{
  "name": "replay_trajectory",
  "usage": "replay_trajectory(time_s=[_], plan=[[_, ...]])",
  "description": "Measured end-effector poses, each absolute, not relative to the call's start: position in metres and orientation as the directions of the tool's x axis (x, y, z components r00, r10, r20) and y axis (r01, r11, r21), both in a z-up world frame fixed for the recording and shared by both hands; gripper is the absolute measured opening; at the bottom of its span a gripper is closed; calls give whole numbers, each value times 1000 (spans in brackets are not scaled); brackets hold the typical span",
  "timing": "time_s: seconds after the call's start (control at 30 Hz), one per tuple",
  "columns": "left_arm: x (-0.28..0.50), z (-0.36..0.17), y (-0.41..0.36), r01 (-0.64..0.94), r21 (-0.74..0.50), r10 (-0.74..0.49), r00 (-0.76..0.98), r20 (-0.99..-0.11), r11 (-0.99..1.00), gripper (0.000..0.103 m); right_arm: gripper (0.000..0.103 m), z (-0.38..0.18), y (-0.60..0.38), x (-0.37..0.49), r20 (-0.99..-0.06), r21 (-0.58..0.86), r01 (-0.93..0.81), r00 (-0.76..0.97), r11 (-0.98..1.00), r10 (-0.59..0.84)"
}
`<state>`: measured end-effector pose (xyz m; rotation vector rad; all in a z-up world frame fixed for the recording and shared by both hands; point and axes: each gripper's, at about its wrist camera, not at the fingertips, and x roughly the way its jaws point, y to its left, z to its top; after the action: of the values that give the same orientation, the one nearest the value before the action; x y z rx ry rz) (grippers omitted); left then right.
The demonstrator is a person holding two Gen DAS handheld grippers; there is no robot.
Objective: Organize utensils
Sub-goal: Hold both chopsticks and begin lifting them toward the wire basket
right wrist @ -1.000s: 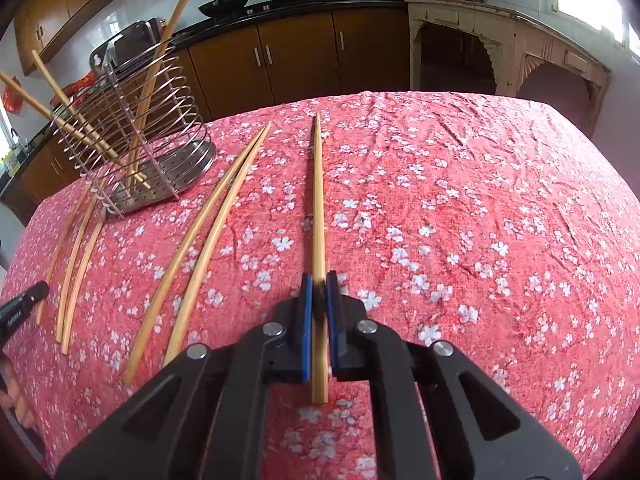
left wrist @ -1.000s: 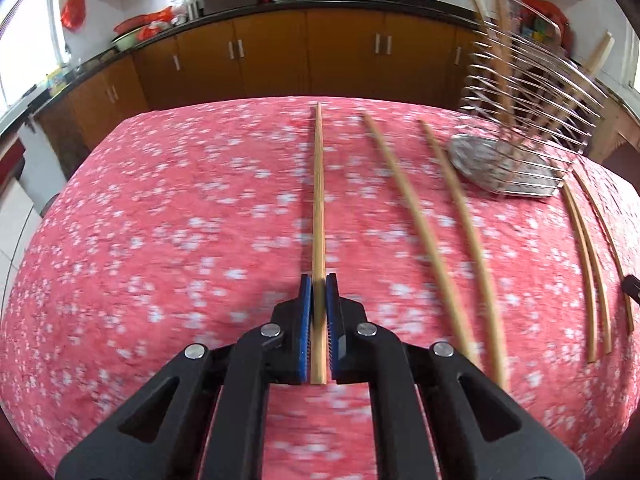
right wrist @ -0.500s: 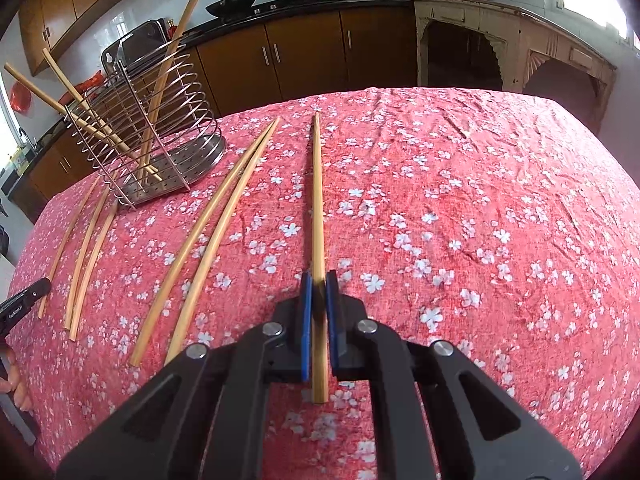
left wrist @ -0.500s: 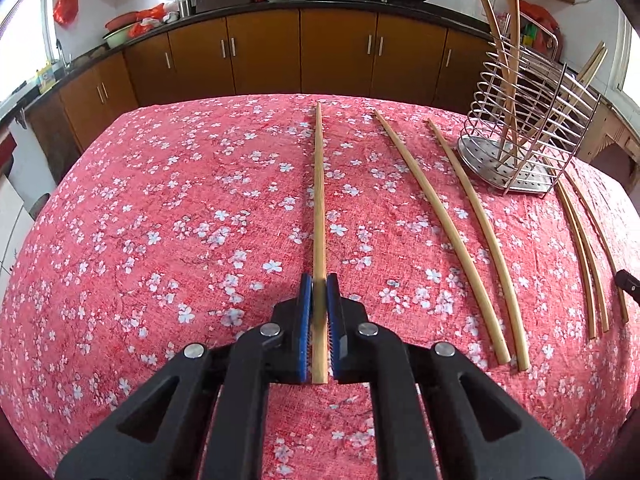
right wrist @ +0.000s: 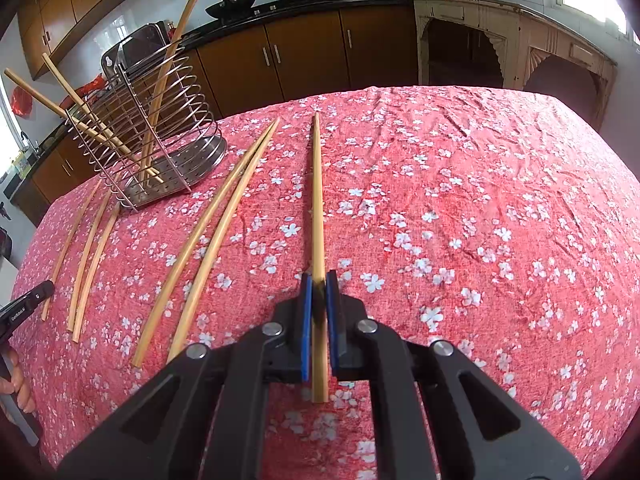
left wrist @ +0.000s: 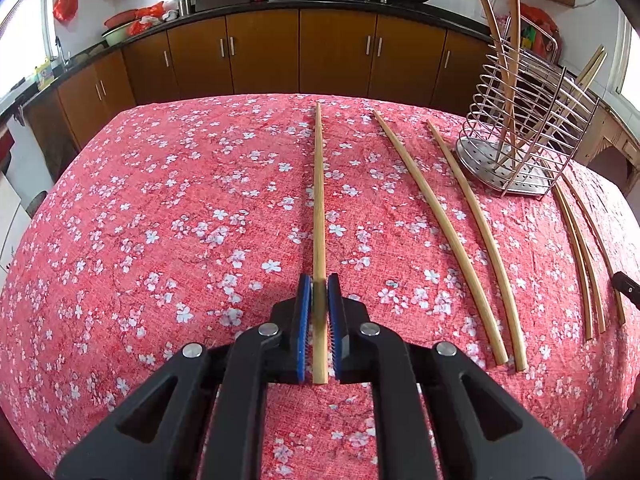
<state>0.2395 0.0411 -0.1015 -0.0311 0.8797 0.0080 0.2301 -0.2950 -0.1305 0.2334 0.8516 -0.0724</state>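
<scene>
My left gripper [left wrist: 319,280] is shut on the near end of a long wooden chopstick [left wrist: 319,184] that points away over the red flowered cloth. My right gripper [right wrist: 319,278] is likewise shut on another chopstick [right wrist: 317,192], held low over the cloth. A wire utensil holder [left wrist: 520,152] [right wrist: 152,136] stands at the table's far side with several chopsticks leaning in it. Two long chopsticks [left wrist: 460,224] [right wrist: 216,232] lie between the grippers. Three thinner ones [left wrist: 580,248] [right wrist: 88,248] lie beside the holder.
The red tablecloth [left wrist: 160,220] covers the whole table and drops away at its edges. Brown kitchen cabinets [left wrist: 260,56] with woks on the counter run behind. The left gripper's tip [right wrist: 28,304] and a hand [right wrist: 16,376] show at the right wrist view's left edge.
The left gripper shifted a little across the table with its chopstick, then settled; its view went from blurred to sharp. The right gripper barely moved. Both grips are unchanged.
</scene>
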Motion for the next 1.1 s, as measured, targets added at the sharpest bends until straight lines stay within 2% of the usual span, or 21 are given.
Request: replay_trajectory(time_s=[0.63, 0.77, 0.87, 0.93, 1.0, 1.07, 1.1], plan=[[240, -100, 41, -18, -25, -8, 635, -772, 1000, 11, 8, -132, -297, 232, -753, 177, 154, 658, 972, 32], [240, -99, 33, 17, 0, -10, 634, -773, 1000, 26, 8, -131, -294, 230, -756, 151, 150, 654, 977, 16], [239, -100, 25, 13, 44, 26, 632, -775, 999, 30, 8, -131, -292, 224, -758, 141, 145, 652, 979, 12], [238, -100, 26, 7, 33, 21, 632, -774, 999, 29, 8, -131, -293, 220, -757, 153, 147, 653, 977, 20], [237, -100, 29, -9, 29, 28, 633, -774, 1000, 21, 8, -132, -294, 217, -756, 160, 146, 654, 976, 26], [236, -99, 33, -24, 22, 32, 633, -773, 999, 8, 8, -132, -293, 216, -756, 159, 146, 654, 976, 25], [235, -99, 35, -27, 15, 28, 633, -773, 1000, 7, 8, -131, -292, 216, -756, 155, 145, 654, 977, 22]])
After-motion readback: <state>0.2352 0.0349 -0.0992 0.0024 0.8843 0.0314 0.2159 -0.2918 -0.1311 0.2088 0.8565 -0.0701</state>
